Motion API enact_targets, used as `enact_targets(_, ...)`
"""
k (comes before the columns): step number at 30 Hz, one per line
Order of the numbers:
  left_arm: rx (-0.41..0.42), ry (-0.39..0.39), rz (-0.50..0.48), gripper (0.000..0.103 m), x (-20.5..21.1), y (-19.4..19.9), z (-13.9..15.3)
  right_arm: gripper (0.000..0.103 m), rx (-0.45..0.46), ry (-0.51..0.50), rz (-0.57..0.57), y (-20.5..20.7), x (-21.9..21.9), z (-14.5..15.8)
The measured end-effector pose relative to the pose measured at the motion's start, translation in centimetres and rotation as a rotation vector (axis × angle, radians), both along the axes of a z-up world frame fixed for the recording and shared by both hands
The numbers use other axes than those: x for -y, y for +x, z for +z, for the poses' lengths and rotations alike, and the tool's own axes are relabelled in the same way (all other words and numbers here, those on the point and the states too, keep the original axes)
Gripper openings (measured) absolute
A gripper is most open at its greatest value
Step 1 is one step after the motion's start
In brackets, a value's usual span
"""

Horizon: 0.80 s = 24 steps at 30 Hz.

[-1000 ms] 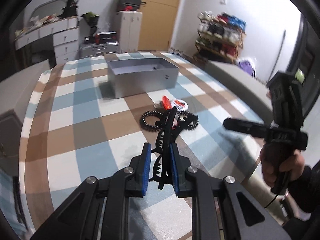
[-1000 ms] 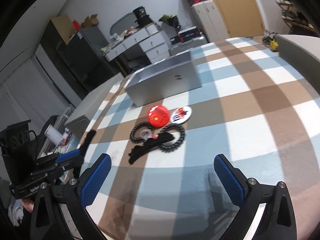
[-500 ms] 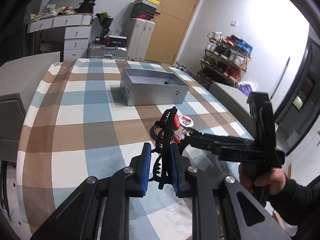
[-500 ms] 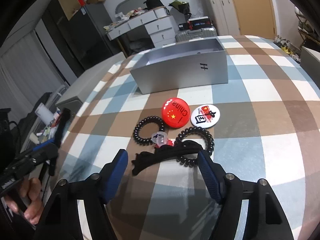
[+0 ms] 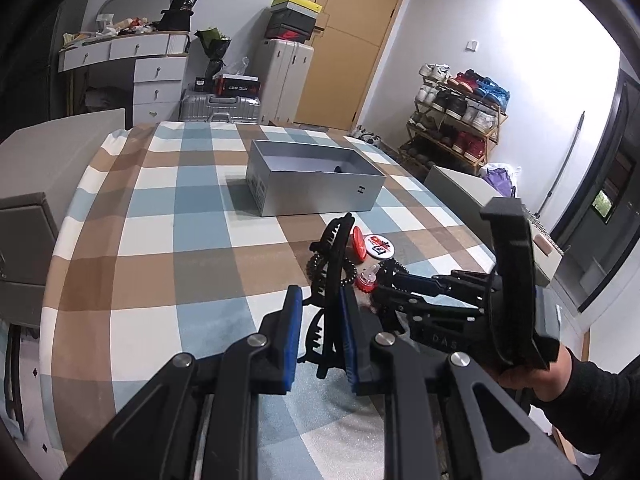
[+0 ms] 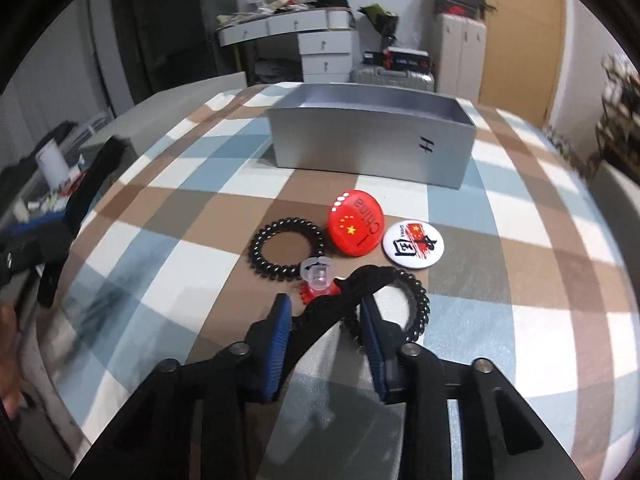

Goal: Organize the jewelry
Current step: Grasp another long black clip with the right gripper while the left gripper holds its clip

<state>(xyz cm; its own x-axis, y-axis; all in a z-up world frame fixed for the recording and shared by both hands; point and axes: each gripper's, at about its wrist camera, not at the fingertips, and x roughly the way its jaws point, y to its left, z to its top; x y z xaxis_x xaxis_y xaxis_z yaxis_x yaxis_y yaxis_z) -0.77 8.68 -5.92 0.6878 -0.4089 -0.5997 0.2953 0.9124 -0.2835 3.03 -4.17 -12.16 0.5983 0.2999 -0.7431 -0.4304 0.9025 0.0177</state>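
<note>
My left gripper (image 5: 320, 340) is shut on a black toothed hair clip (image 5: 334, 264) and holds it above the checked tablecloth. My right gripper (image 6: 324, 340) sits low on the table with its blue pads on either side of another black hair clip (image 6: 344, 292), still a little apart from it. Around that clip lie two black spiral hair ties (image 6: 286, 248), a red China badge (image 6: 356, 228), a white badge (image 6: 412, 245) and a small clear and red trinket (image 6: 318, 278). An open silver box (image 6: 372, 144) stands behind them.
The table edge (image 5: 60, 280) curves round at the left. A grey cabinet (image 5: 24, 232) stands beside it. A shoe rack (image 5: 456, 120), suitcases and drawers line the walls.
My right gripper has come forward and down over the black clip on the table, and its fingers have narrowed around it. My left gripper has kept hold of its clip and lifted it.
</note>
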Motion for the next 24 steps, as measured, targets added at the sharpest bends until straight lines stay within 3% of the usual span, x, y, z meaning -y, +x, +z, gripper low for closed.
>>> enact_targets(3,-0.006,-0.009,0.006,0.014,-0.1,0.0,0.1,0.014,-0.013,0.032,0.003,-0.1,0.6,0.1)
enact_targets(11,0.004,0.019,0.043,0.014,0.4,0.1,0.8,0.002,-0.078,0.221,-0.007,0.1,3.4,0.6)
enact_targets(16,0.001,0.013,0.049,0.014,0.8,0.6,1.1,0.0,-0.083,0.225,0.012,-0.1,3.6,0.7)
enact_targets(21,0.0,0.023,0.054,0.014,1.1,0.6,1.2,0.006,-0.107,0.223,0.025,-0.2,3.4,0.5)
enact_targets(22,0.0,0.029,0.058,0.014,1.2,0.6,1.2,0.02,-0.104,0.204,0.022,-0.2,3.2,0.4)
enact_targets(24,-0.003,0.032,0.061,0.014,1.2,0.6,1.2,0.036,-0.098,0.179,0.022,-0.4,2.8,0.2)
